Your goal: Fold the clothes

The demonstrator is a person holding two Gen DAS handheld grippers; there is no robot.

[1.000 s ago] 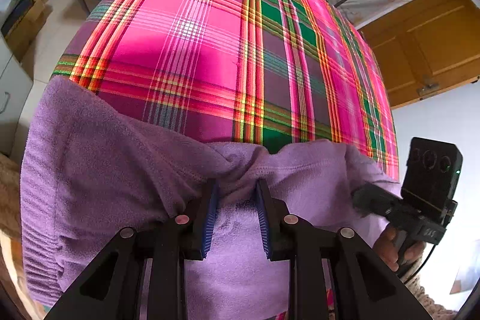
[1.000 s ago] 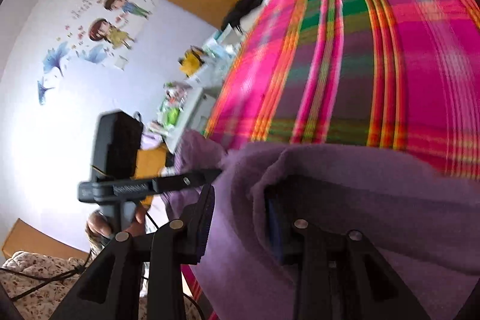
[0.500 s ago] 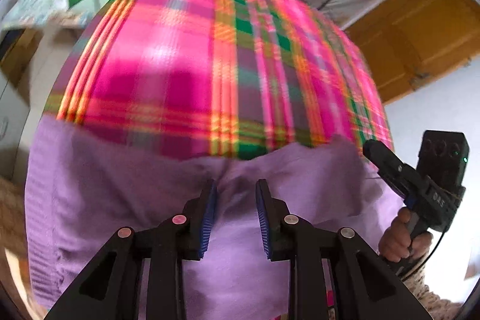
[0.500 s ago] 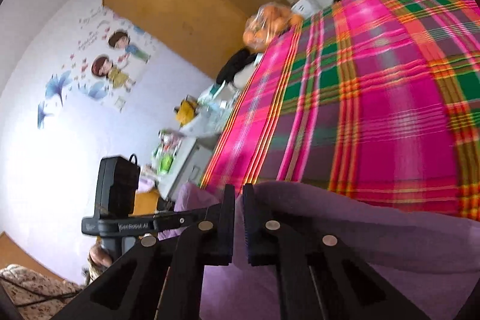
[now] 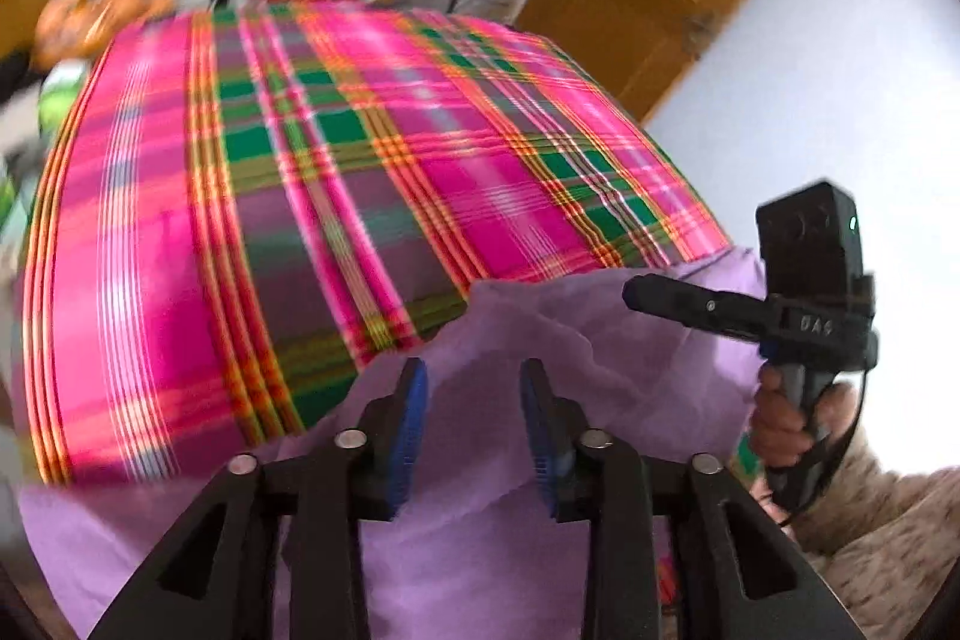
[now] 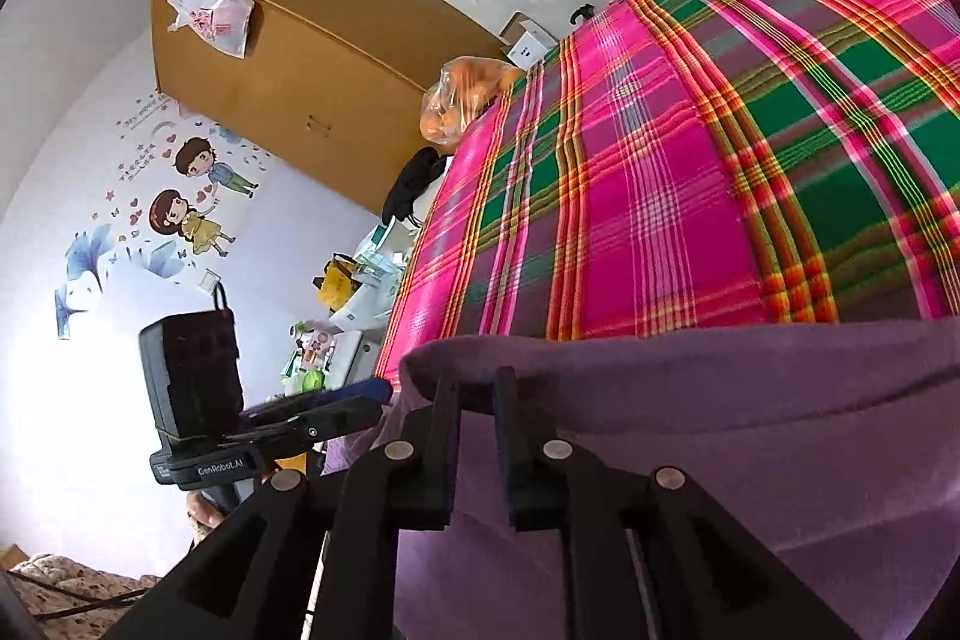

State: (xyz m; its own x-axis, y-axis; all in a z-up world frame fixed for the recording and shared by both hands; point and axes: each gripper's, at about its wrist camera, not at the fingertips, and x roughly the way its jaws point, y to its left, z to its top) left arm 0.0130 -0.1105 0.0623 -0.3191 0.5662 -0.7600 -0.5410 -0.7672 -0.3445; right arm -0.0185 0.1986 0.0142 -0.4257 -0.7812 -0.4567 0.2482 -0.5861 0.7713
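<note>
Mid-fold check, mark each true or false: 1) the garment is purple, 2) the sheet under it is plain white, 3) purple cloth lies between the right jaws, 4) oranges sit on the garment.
1) True: the purple garment is purple.
2) False: the plaid sheet is pink and green.
3) True: a fold sits between the jaws of the right gripper.
4) False: the bag of oranges sits at the bed's far edge.

White lettering reading "GenRobot.AI" runs along the black body of the left gripper (image 6: 312,421) in the right wrist view. On the right gripper (image 5: 750,316), seen from the left wrist, pale characters sit on the black body, too blurred to read. Wall-sticker script stays illegible.
</note>
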